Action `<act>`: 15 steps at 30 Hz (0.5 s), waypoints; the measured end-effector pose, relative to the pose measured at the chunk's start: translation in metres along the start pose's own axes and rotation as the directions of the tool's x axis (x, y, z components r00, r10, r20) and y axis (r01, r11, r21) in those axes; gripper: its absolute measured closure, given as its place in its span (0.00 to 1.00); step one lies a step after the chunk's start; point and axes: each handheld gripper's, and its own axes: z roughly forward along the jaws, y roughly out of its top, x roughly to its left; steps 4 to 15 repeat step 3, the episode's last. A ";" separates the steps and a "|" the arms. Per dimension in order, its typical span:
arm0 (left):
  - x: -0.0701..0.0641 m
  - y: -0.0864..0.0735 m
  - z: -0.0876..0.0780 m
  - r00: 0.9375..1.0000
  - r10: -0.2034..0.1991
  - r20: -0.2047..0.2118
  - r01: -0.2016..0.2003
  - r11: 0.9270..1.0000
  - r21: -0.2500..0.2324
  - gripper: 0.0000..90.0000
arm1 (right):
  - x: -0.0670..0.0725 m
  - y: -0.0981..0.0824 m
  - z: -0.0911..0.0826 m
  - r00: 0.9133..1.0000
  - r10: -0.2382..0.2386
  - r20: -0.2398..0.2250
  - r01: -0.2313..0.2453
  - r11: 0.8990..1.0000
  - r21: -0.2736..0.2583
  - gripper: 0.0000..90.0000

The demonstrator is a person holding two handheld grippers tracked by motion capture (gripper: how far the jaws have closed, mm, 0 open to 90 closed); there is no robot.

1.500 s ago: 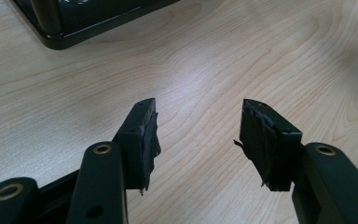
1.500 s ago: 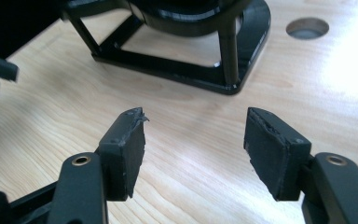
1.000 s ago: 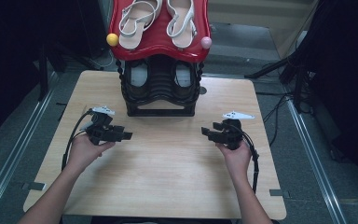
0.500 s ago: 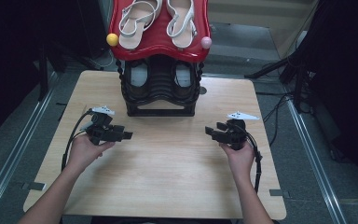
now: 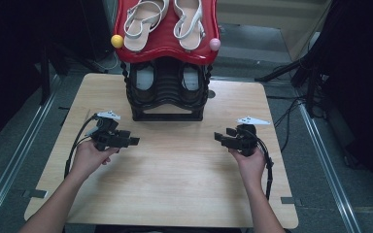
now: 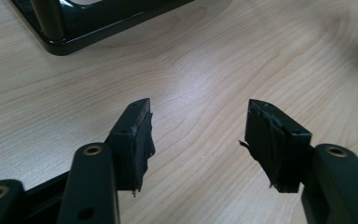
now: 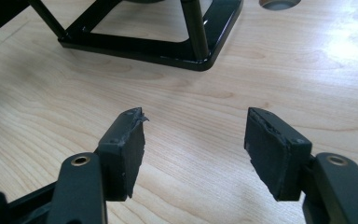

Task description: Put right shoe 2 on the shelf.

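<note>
I am seeing the pale wooden worktop (image 5: pixel 175 184) lit evenly from above in the high view, while the floor and surroundings are falling off into near black on both sides. The glossy red plastic shelf top (image 5: pixel 165 48) is throwing small highlights. In the right gripper view a bright glare patch is washing out the wood grain at the upper right, and the black metal rack base (image 7: pixel 177 51) is casting a soft shadow. In the left gripper view the near black gripper pads (image 6: pixel 135 140) are looking slightly soft, and a dim shadow is darkening the upper right corner.
</note>
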 end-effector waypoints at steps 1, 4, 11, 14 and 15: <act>-0.001 0.000 0.001 1.000 0.014 -0.011 -0.014 1.000 0.006 0.45 | -0.001 -0.001 0.002 1.000 -0.002 -0.007 0.002 1.000 0.009 0.41; 0.000 -0.001 0.005 1.000 0.027 0.007 -0.027 0.999 0.020 0.43 | -0.002 -0.003 0.008 1.000 0.006 -0.013 -0.005 0.999 0.042 0.39; 0.000 -0.001 0.005 1.000 0.027 0.007 -0.027 0.999 0.020 0.43 | -0.002 -0.003 0.008 1.000 0.006 -0.013 -0.005 0.999 0.042 0.39; 0.000 -0.001 0.005 1.000 0.027 0.007 -0.027 0.999 0.020 0.43 | -0.002 -0.003 0.008 1.000 0.006 -0.013 -0.005 0.999 0.042 0.39; 0.000 -0.001 0.005 1.000 0.027 0.007 -0.027 0.999 0.020 0.43 | -0.002 -0.003 0.008 1.000 0.006 -0.013 -0.005 0.999 0.042 0.39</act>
